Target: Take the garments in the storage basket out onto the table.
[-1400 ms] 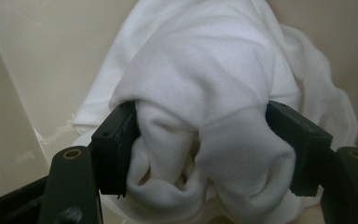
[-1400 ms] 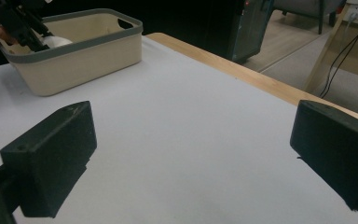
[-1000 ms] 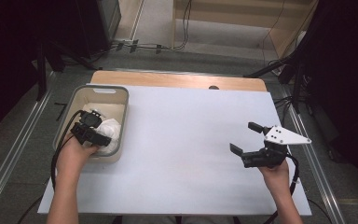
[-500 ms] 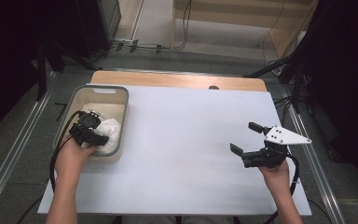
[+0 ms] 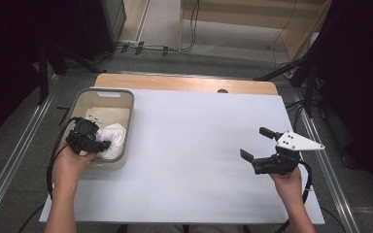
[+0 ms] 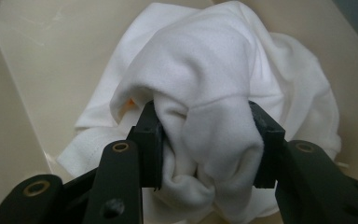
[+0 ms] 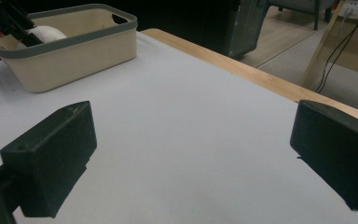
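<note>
Two grippers work a white table (image 5: 189, 160) with a bare wood strip along its far edge, grey floor, cables and dark stands around it in the high view; the left gripper (image 5: 94, 144) dips into a beige bin (image 5: 108, 93) at the table's left, the right gripper (image 5: 258, 144) hovers spread at the right. Left gripper view: jaws pinch a bunched fold of white cloth (image 6: 223, 84) inside the bin. Right gripper view: jaws wide apart, nothing between, over bare tabletop, bin far off.
</note>
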`<state>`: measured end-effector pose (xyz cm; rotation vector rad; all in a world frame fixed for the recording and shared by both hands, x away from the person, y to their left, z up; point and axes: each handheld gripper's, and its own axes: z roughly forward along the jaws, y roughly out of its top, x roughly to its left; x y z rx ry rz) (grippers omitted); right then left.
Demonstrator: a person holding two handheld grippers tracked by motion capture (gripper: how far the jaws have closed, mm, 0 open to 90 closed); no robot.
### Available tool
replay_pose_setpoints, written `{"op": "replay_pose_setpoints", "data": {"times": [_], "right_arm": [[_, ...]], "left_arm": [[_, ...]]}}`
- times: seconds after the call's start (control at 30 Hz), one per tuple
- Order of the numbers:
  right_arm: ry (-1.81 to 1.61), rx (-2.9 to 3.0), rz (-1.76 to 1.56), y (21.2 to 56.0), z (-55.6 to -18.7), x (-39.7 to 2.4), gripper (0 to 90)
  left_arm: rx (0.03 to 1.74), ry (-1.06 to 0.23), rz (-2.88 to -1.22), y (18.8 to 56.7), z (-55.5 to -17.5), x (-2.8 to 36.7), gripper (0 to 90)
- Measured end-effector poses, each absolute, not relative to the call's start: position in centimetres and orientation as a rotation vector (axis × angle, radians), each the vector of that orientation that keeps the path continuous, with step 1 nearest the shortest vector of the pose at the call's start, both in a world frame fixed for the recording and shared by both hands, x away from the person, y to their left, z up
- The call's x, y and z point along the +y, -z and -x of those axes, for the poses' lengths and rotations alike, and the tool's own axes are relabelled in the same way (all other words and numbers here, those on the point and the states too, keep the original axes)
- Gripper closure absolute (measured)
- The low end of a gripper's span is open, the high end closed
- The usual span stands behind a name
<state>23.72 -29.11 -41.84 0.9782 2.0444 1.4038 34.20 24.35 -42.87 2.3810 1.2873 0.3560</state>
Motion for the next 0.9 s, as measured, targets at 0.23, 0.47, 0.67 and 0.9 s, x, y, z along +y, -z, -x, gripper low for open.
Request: {"op": "replay_pose_setpoints", "data": {"times": [0.23, 0.47, 0.67, 0.9], "right_arm": [[-1.404, 2.044, -0.977, 41.8, -23.7, -29.1, 0.0], [-1.403, 2.044, -0.974, 41.9, -23.7, -29.1, 0.0], [-1.402, 2.044, -0.977, 41.9, -23.7, -29.2, 0.0], [-1.403, 2.045, -0.981, 42.0, -23.8, -29.2, 0.0]], "left_arm": [[1.273, -0.317, -2.332, 42.6, -34.1, 25.3, 57.6], [1.234, -0.328, -2.277, 42.0, -33.8, 26.0, 57.5], [1.181, -0.342, -2.219, 41.4, -33.4, 26.6, 57.4], [1.113, -0.354, -2.144, 40.7, -33.0, 27.2, 57.4]]}}
